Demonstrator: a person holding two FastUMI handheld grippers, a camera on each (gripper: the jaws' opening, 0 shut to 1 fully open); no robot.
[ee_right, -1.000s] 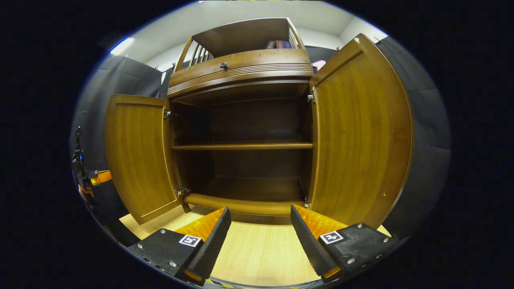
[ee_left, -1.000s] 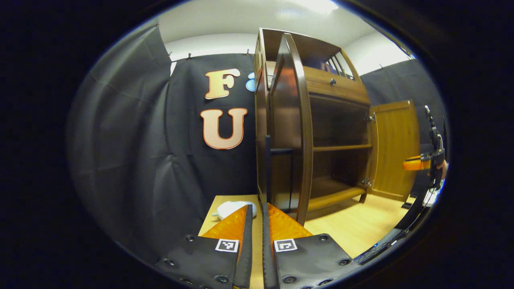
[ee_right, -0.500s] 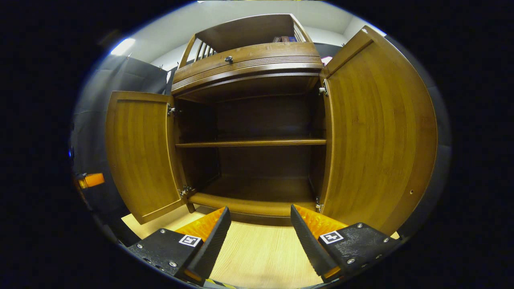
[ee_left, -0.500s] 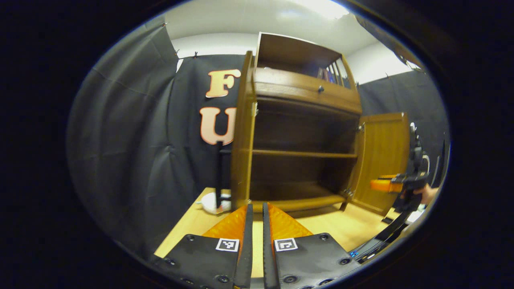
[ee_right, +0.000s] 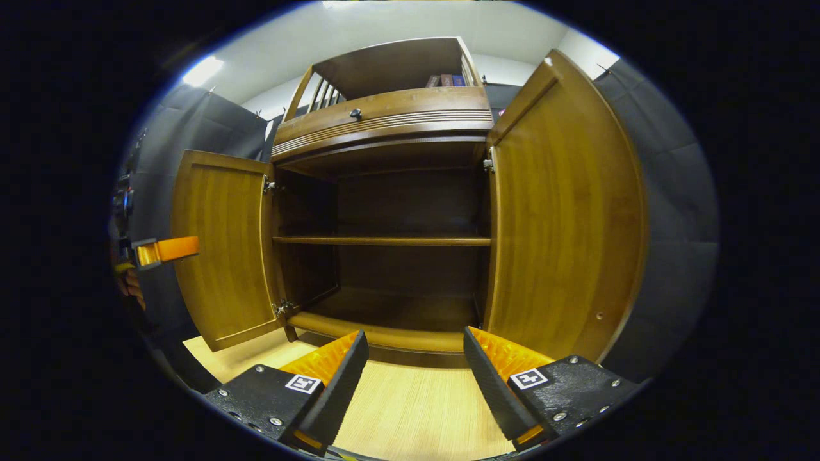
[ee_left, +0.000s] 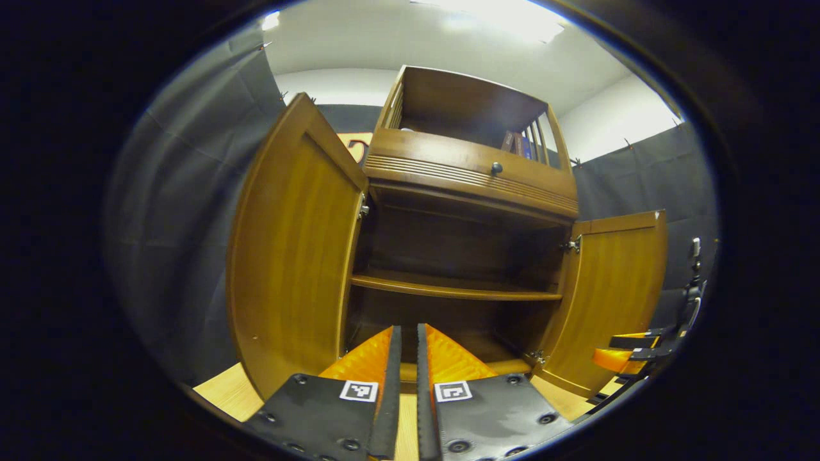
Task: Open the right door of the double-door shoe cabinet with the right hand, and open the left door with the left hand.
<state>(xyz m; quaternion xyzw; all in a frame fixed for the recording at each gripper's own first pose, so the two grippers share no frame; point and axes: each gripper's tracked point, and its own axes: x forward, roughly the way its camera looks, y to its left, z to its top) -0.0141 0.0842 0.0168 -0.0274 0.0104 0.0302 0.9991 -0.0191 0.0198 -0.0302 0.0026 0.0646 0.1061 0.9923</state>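
Observation:
The wooden shoe cabinet (ee_left: 471, 173) stands in front of me with both doors swung wide. In the left gripper view the left door (ee_left: 288, 256) is close on the left and the right door (ee_left: 615, 294) farther right. My left gripper (ee_left: 408, 358) is shut on nothing, pointing into the lower compartment. In the right gripper view the cabinet (ee_right: 384, 115) shows its left door (ee_right: 218, 250) and right door (ee_right: 564, 218) open. My right gripper (ee_right: 415, 358) is open and apart from both doors. The left gripper (ee_right: 163, 250) shows by the left door, the right gripper (ee_left: 624, 352) by the right door.
One inner shelf (ee_right: 381, 241) spans the bare cabinet interior. Above it is a drawer with a dark knob (ee_right: 355, 114), and several books (ee_right: 446, 80) stand on top. The cabinet rests on a light wooden surface (ee_right: 416, 403). Black cloth walls surround it.
The left gripper view swung from the left door's edge and handle round to the cabinet front, and that door now stands wide. The right gripper shifted slightly and stayed open.

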